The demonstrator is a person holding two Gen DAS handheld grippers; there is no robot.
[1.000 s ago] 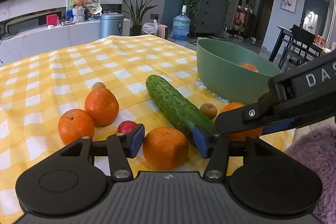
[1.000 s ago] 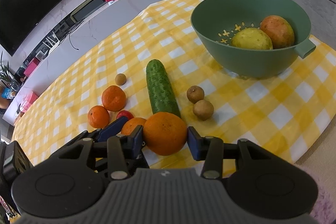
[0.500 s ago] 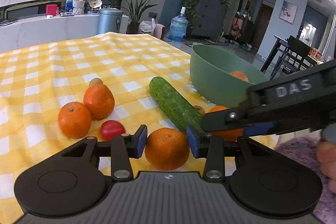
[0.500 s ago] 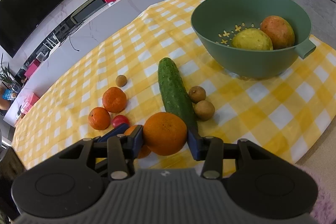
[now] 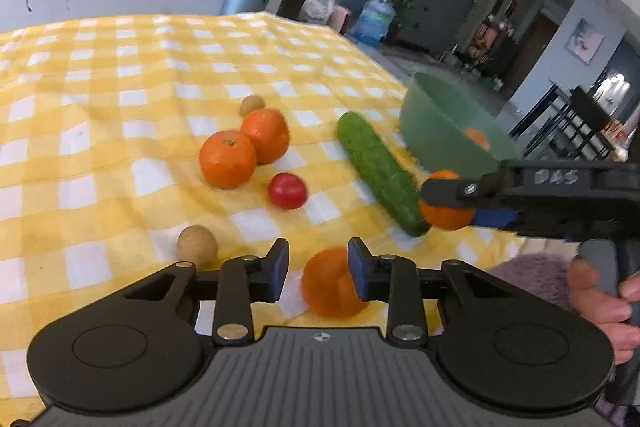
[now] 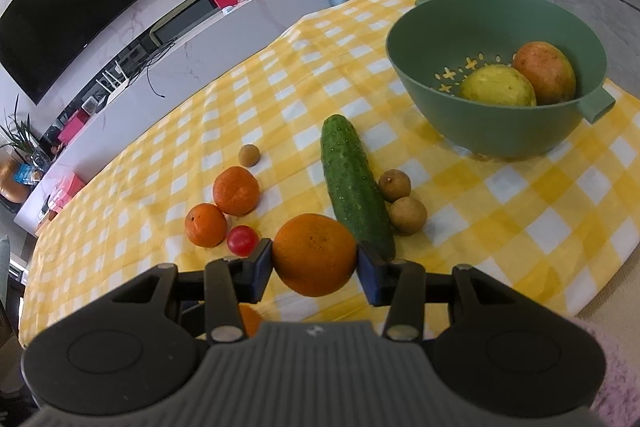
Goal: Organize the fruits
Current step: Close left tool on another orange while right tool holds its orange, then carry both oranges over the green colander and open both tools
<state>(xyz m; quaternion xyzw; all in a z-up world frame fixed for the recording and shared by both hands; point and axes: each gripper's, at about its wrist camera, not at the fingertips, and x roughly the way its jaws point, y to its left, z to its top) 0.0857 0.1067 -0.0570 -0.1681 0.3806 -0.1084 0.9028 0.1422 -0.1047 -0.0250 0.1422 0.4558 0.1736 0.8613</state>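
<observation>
The left tongs are closing, but the blurry round orange has slipped aside and only touches the right pad, so that grab probably missed. The right tongs squeeze another orange. Two oranges, one red tomato, one cucumber and three brown balls wait on the bench; the green bowl holds two fruits.

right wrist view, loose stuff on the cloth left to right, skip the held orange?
Lower orange → cherry tomato → cucumber → front longan → green bowl. Upper orange and back longan overlap the first two sideways, so left out.
</observation>
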